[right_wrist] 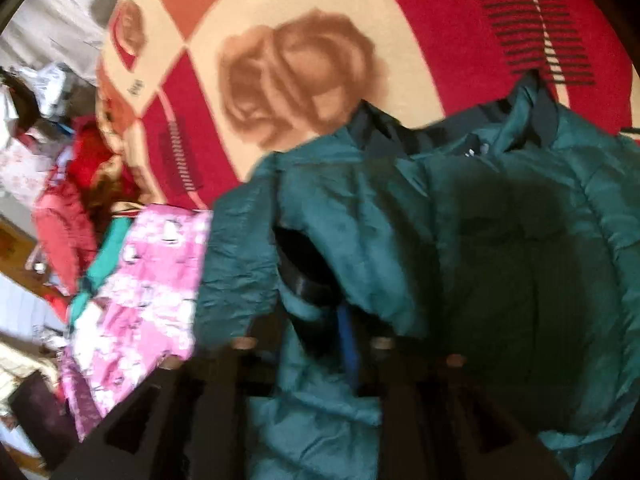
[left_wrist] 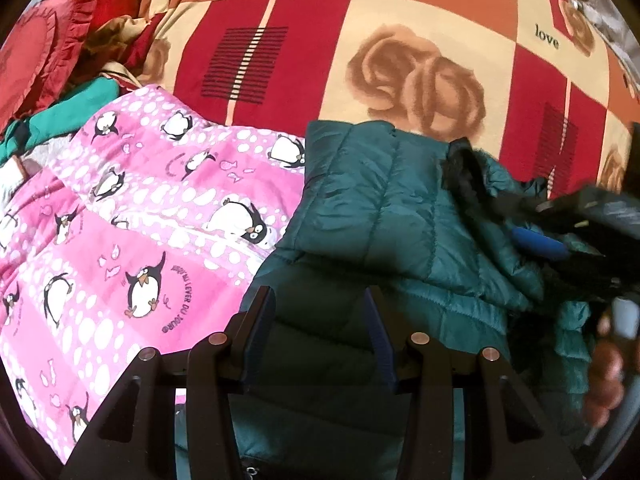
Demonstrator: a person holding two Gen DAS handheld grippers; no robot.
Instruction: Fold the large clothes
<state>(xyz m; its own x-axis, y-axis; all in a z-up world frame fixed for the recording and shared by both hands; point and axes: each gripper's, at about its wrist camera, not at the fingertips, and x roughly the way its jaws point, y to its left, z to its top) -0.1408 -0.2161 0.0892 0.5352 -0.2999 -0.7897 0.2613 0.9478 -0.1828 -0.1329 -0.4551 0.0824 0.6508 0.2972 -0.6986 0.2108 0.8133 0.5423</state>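
A teal quilted puffer jacket (left_wrist: 384, 208) lies on a bed with a red, cream and orange rose-print blanket (left_wrist: 400, 40). My left gripper (left_wrist: 320, 304) is open, its jaws apart just above the jacket's shaded lower part, holding nothing. My right gripper (left_wrist: 560, 240) comes in from the right edge of the left wrist view, shut on a dark-lined fold of the jacket. The right wrist view is blurred; there the jacket (right_wrist: 480, 220) bunches between the right gripper (right_wrist: 320, 320) jaws, with one sleeve (right_wrist: 240, 248) hanging to the left.
A pink penguin-print quilt (left_wrist: 140, 220) lies left of the jacket, touching it. Beyond it sit a green garment (left_wrist: 68, 112) and red cushions and clothes (left_wrist: 44, 52). Room clutter (right_wrist: 40, 100) shows past the bed's left edge.
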